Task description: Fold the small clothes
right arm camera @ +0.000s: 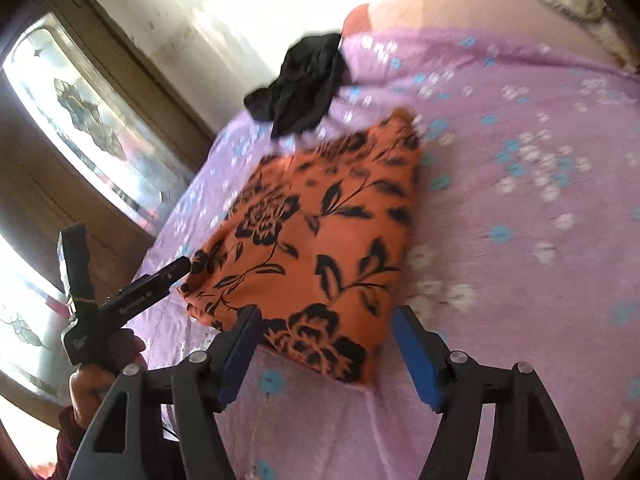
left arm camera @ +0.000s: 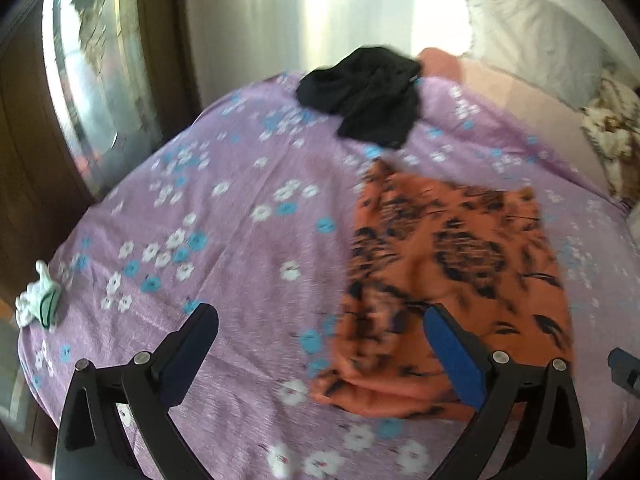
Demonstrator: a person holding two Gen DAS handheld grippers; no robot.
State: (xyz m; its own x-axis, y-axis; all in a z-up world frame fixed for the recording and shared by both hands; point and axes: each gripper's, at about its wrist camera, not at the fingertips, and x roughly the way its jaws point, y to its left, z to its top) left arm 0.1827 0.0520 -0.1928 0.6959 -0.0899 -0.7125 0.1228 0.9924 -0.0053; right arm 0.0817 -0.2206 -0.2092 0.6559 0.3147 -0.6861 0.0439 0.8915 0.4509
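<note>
- Cloth (right arm camera: 316, 240), orange with black flowers, lies folded on the lilac bedspread (right arm camera: 500, 240), and we see it free of both tools.
- Right gripper (right arm camera: 326, 322) stands released, jaws wide over the cloth's near edge.
- Left gripper (left arm camera: 320, 320) also gapes empty (white lettering on its body is too blurred to read).
- Black garment (left arm camera: 368, 96) sits crumpled beyond.

- Daylight is glaring off the pale wall (left arm camera: 304, 12).
- A patterned-glass window (right arm camera: 80, 120) in a brown frame is glowing beside the bed (left arm camera: 240, 208).
- A pillow (left arm camera: 532, 40) is lying at its head.
</note>
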